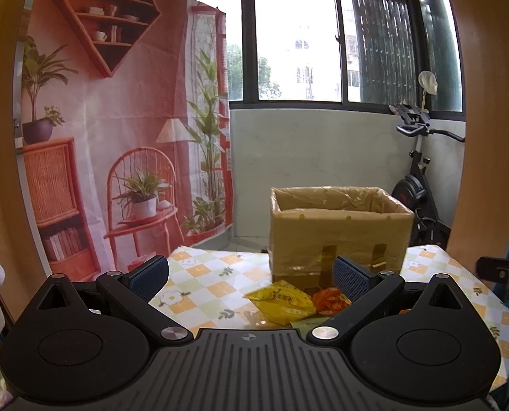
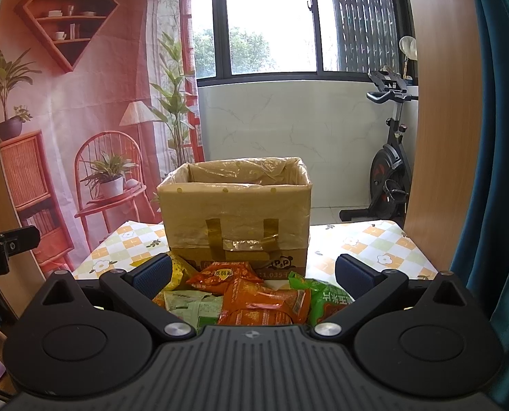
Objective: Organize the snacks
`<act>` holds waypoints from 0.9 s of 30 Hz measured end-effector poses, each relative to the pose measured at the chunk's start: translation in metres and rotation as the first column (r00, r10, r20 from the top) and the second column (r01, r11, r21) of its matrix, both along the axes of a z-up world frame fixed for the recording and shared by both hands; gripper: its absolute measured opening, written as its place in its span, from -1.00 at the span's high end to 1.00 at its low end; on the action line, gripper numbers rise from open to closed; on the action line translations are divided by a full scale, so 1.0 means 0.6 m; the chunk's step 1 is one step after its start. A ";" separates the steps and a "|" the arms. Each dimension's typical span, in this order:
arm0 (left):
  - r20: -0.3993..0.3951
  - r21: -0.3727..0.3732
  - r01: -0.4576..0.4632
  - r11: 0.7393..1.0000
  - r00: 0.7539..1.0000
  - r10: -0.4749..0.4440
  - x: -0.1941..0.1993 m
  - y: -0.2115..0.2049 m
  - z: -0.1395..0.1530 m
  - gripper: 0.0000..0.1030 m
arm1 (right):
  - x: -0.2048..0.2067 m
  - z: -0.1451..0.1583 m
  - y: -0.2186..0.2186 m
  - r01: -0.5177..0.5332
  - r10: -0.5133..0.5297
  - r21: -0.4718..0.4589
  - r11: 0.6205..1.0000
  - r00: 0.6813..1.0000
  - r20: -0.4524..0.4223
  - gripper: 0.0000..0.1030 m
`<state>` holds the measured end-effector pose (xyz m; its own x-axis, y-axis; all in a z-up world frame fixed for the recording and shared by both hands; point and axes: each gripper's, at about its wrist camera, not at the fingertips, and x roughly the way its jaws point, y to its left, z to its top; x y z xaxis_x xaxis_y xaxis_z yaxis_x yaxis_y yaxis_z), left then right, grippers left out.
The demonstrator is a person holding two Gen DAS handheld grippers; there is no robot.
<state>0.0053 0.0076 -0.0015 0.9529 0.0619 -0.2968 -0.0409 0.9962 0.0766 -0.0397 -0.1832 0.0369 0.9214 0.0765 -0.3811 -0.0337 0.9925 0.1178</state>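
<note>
The snack packets [image 2: 251, 294] lie in a loose heap on the table, right against the front face of the cardboard box [image 2: 235, 212], which serves here as the landmark. An orange packet [image 2: 261, 303] sits on top, a green packet [image 2: 326, 299] to the box's right-front, a pale green one [image 2: 189, 304] and a yellow packet [image 1: 281, 299] toward its left-front. The box stands open-topped with a clear plastic liner folded over its rim, which suggests it is meant to receive the packets; nothing can be seen inside it from these low angles.

The right gripper [image 2: 252, 274] hovers just before the heap, its jaws spread wide and empty, squared on the box as if to pick the first packet. The left gripper [image 1: 251, 275] is likewise spread and holds nothing, set off to the left of the box with the yellow packet between its fingers' line of sight. The sorting looks not yet begun.

The table under the box wears a checked floral tablecloth [image 2: 371, 243]. Behind the box are a pale wall and a wide window [image 2: 271, 24]; left of it hangs a printed backdrop [image 2: 83, 109], and right of it stands an exercise bike [image 2: 388, 171].
</note>
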 end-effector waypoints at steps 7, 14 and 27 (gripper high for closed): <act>0.002 0.025 -0.042 0.999 0.999 0.042 0.073 0.031 0.016 -1.00 | 0.034 0.017 -0.029 0.003 0.000 -0.033 0.999 0.997 0.082 -1.00; 0.017 -0.022 -0.046 0.999 0.999 0.046 0.141 0.063 0.018 -1.00 | 0.098 0.025 -0.070 0.029 -0.027 -0.009 1.000 0.992 0.124 -1.00; -0.158 -0.037 0.083 0.996 0.984 -0.088 0.213 0.049 -0.091 -0.98 | 0.174 -0.083 -0.078 -0.034 0.035 0.039 0.999 0.999 -0.024 -0.97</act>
